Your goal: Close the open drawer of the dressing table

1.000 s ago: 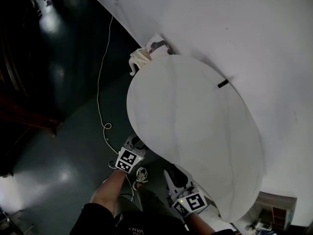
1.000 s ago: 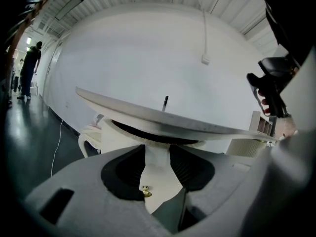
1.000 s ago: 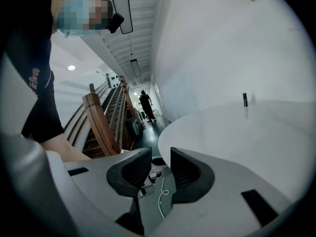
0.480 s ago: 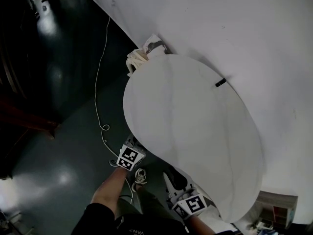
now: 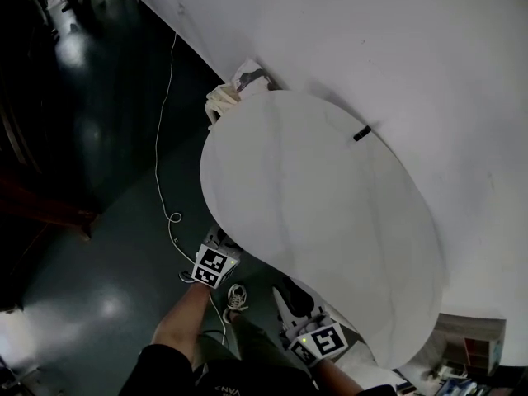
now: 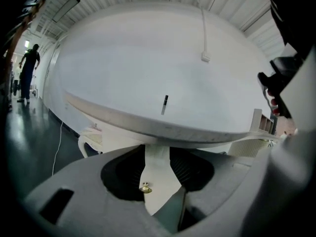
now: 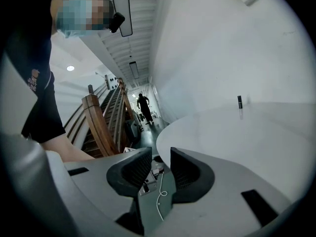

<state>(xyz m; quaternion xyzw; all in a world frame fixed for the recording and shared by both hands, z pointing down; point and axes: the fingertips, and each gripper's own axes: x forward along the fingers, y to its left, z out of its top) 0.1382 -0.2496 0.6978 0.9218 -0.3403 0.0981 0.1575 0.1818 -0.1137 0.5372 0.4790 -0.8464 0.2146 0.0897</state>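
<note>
A smooth white kidney-shaped bench (image 5: 313, 221) is seen from above, set against a plain white wall (image 5: 396, 48). A small dark stick-like object (image 5: 361, 134) is stood upright on the matt top near the wall.

The left tongs (image 6: 157, 169) are held at the near edge of the bench, just below the overhanging top. Their dark ribbed pads (image 6: 121, 174) are parted a little. Through the gap a flat white drawer front (image 6: 158, 157) is seen, fitted with a small rounded brass knob (image 6: 144, 187). Whether the pads are touching that panel cannot be told, nor how far the drawer is out.

The right tongs (image 7: 161, 169) are held further along the same edge, released and empty, with only a narrow slot left between the ribbed pads. A glossy dark floor (image 5: 99, 221) and a thin white cable (image 5: 161, 139) are seen through that slot.

A square-marked cube (image 5: 214, 267) is carried on the left tongs and another on the right. A cream, curved carved piece (image 5: 221, 101) is seen at the far end of the bench. A polished wooden stair rail (image 7: 98, 122) is shown in the right gripper view.
</note>
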